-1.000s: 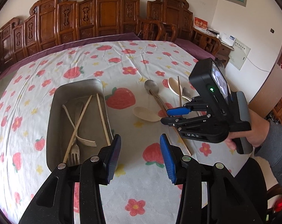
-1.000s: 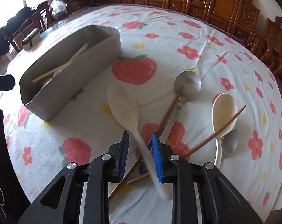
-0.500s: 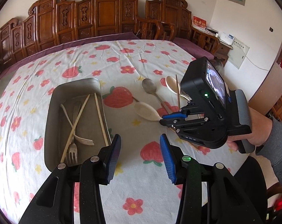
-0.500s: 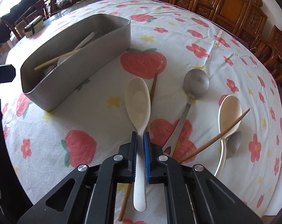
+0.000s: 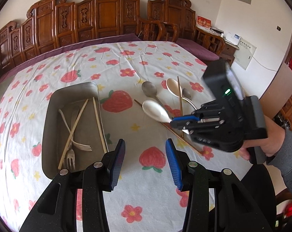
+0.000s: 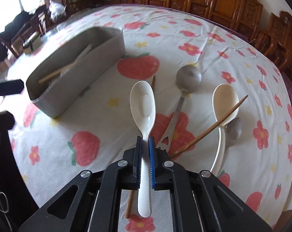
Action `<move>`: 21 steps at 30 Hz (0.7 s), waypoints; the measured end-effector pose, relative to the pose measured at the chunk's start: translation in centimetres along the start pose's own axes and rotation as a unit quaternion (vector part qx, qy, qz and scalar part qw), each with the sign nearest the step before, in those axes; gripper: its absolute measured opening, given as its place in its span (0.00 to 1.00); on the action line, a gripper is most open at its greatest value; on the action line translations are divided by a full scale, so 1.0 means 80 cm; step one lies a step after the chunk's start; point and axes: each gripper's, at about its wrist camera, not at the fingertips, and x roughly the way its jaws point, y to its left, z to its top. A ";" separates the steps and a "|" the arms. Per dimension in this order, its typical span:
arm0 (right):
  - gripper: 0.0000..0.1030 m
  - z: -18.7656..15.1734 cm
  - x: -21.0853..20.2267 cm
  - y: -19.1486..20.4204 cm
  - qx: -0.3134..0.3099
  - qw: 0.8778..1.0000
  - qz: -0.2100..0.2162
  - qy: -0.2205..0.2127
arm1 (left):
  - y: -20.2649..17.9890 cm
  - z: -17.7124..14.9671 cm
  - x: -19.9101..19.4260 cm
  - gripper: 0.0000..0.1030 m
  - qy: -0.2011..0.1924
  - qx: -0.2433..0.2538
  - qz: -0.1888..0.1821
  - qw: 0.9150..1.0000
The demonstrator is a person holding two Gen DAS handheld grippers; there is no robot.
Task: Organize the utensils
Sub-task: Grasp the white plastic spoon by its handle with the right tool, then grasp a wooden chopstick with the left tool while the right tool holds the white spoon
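White spoon (image 6: 143,104) newly lifted in right gripper (image 6: 145,141)

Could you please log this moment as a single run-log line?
right gripper: shut on white spoon | left gripper: open, idle | metal tray: forks, chopsticks inside

The tray (image 5: 49,119) sits on the table (image 5: 126,61) to the left, with two forks (image 5: 72,147) and some chopsticks (image 5: 98,123) lying inside it. To the right of the tray, the right gripper (image 6: 145,141) is closed on the handle of a spoon (image 6: 143,104), and one chopstick (image 6: 153,81) lies under that spoon on the cloth. Farther right lie a metal spoon (image 6: 188,76), then a bigger spoon (image 6: 224,100) with another chopstick (image 6: 213,125) across it and a small spoon (image 6: 236,128) just beside it, while the left gripper (image 5: 145,162) hangs open near the tray's front end.
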 end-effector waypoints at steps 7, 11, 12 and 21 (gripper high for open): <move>0.08 -0.019 -0.043 -0.029 0.053 0.998 -0.020 -0.029 | -0.019 0.011 0.019 0.40 0.007 0.001 -0.001 1.000; 0.08 -0.039 -0.064 -0.044 0.075 0.996 -0.033 -0.038 | -0.033 0.019 0.040 0.40 0.016 -0.003 -0.005 1.000; 0.08 -0.044 -0.069 -0.047 0.080 0.995 -0.036 -0.041 | -0.036 0.021 0.046 0.40 0.018 -0.003 -0.004 1.000; 0.08 -0.064 -0.076 -0.065 0.105 0.993 -0.036 -0.049 | -0.045 0.040 0.122 0.40 0.077 -0.047 0.007 0.996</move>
